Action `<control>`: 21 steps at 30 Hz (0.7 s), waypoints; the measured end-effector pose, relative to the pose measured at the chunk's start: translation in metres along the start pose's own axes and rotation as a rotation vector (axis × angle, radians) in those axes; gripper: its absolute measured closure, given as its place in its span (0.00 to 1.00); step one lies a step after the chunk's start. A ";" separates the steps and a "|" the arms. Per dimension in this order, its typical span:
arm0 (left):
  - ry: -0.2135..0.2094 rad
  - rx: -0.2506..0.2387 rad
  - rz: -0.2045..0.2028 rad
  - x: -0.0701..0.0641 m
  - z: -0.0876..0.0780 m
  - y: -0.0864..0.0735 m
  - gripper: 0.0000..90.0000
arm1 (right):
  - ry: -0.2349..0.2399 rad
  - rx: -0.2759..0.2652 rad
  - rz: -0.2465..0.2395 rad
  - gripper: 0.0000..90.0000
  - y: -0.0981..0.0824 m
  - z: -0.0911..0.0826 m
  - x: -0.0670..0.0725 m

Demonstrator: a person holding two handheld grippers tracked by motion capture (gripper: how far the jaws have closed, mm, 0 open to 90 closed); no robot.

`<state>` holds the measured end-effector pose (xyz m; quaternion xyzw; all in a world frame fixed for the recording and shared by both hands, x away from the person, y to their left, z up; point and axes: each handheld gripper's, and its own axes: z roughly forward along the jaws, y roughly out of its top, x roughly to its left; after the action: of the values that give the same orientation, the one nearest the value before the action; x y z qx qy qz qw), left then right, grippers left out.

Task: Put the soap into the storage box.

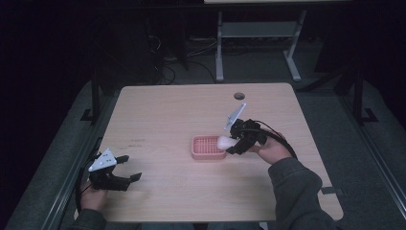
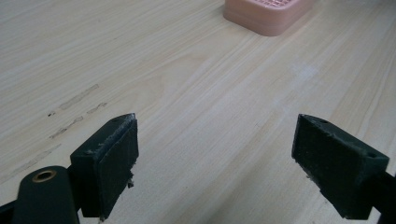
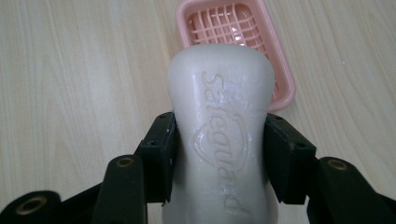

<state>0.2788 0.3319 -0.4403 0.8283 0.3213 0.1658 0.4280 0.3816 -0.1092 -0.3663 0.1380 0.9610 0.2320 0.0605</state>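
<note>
While the soap bar is clamped in the right gripper, the pink soap dish lies directly ahead of the jaws.

In the right gripper view, the bar is held across its narrow waist by both jaws, its long axis running along the gripper toward the dish at the upper centre of the frame, with the embossed face turned to the camera. In the high view, the bar's free end is seen over the dish's right edge; whether it touches cannot be told. The left gripper is held at the lower left of the frame, well apart from the dish, its jaws spread wide and empty above the wooden table. No obstruction is seen between bar and dish.
</note>
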 end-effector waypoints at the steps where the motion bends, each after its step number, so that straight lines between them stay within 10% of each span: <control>1: 0.000 0.001 0.001 0.000 0.000 0.000 0.15 | 0.006 -0.005 0.003 0.54 0.001 0.000 0.000; 21: 0.001 -0.004 0.001 0.001 0.000 0.000 0.15 | 0.029 0.014 -0.016 0.54 0.020 0.012 -0.009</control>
<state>0.2791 0.3323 -0.4398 0.8276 0.3207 0.1671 0.4293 0.3968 -0.0898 -0.3669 0.1271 0.9644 0.2269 0.0476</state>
